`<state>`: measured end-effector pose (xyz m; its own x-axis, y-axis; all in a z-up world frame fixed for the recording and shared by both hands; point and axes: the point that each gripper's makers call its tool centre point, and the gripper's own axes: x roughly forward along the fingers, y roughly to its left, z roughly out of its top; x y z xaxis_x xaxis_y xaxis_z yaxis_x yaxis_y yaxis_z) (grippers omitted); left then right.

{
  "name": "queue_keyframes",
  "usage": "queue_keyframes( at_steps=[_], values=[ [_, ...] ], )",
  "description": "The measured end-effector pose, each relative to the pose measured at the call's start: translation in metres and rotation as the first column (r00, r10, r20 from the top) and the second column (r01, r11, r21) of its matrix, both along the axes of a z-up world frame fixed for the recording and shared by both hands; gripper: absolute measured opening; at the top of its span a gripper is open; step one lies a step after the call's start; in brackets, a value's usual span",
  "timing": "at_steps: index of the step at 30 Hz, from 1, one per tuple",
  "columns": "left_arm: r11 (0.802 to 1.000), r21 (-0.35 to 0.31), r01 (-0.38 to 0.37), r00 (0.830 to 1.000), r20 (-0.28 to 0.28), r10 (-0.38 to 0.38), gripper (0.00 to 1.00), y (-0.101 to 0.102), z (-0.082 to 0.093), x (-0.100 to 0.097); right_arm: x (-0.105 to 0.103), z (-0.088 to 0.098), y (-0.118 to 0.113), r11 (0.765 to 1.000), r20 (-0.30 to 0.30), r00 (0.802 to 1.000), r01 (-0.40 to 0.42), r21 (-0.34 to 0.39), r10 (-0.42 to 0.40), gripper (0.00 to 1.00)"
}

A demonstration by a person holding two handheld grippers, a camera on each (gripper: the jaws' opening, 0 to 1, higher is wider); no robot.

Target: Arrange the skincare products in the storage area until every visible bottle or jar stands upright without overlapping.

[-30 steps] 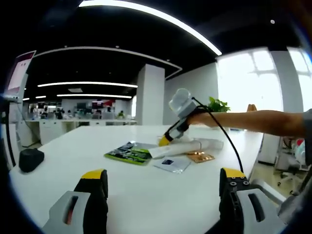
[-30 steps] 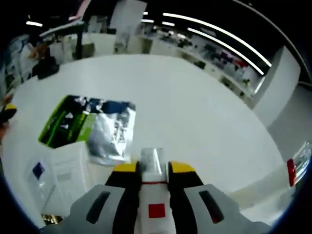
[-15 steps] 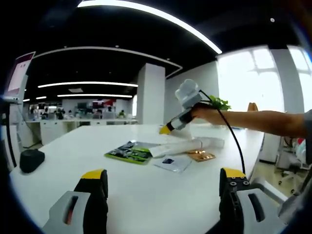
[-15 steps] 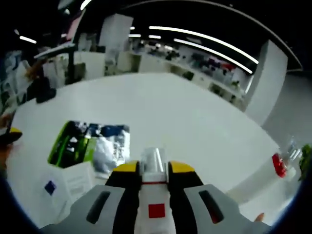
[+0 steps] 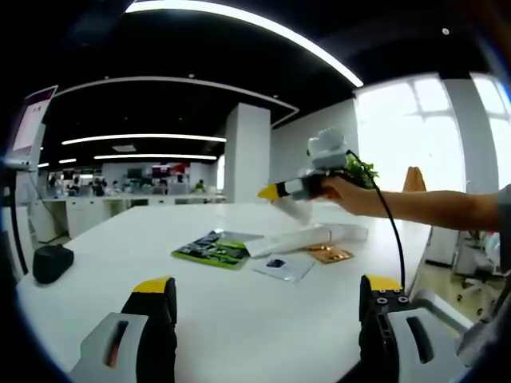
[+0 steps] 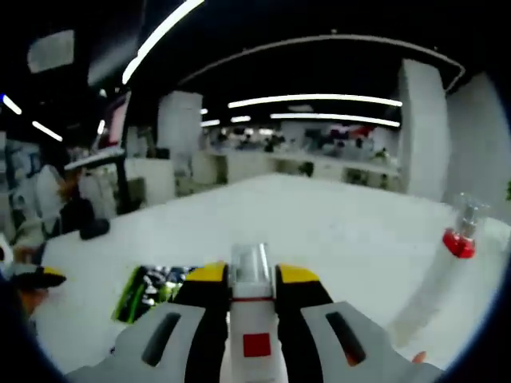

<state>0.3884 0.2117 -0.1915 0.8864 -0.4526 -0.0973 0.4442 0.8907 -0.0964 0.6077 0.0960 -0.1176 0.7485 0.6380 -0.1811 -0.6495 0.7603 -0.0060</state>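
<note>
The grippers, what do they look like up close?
Both are grey plastic with black jaws and yellow tips. The left gripper has dark slots along its grey sides. The right gripper is the same; in the left gripper view, a black cable trails from it past a bare arm.

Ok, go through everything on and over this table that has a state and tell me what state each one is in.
Right gripper: shut on the white tube, raised over the table.
White tube: clamped between the jaws, off the table.
Left gripper: open, holding nothing.
Green packet: lying flat on the table.
Small clear sachet: lying flat.
Copper sachet: lying flat.
Red-capped tube: lying on its side.
</note>
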Motion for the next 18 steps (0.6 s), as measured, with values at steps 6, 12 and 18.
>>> queue_keyframes(
  at_steps=[6,12,18],
  values=[
    [1.000,0.007,-0.011,1.000,-0.005,0.011,0.98,0.000,-0.001,0.001,-0.029,0.016,0.003,0.996,0.060,0.998,-0.036,0.083,0.031,0.21],
    [1.000,-0.014,0.027,1.000,-0.003,-0.027,0.98,-0.012,0.002,-0.002,-0.057,0.035,-0.006,0.986,0.162,0.986,-0.068,0.156,0.042,0.21],
    [0.997,-0.065,0.050,0.999,-0.008,-0.050,0.97,-0.023,0.014,0.009,-0.064,0.046,-0.019,0.975,0.207,0.978,-0.081,0.207,0.037,0.21]
  ],
)
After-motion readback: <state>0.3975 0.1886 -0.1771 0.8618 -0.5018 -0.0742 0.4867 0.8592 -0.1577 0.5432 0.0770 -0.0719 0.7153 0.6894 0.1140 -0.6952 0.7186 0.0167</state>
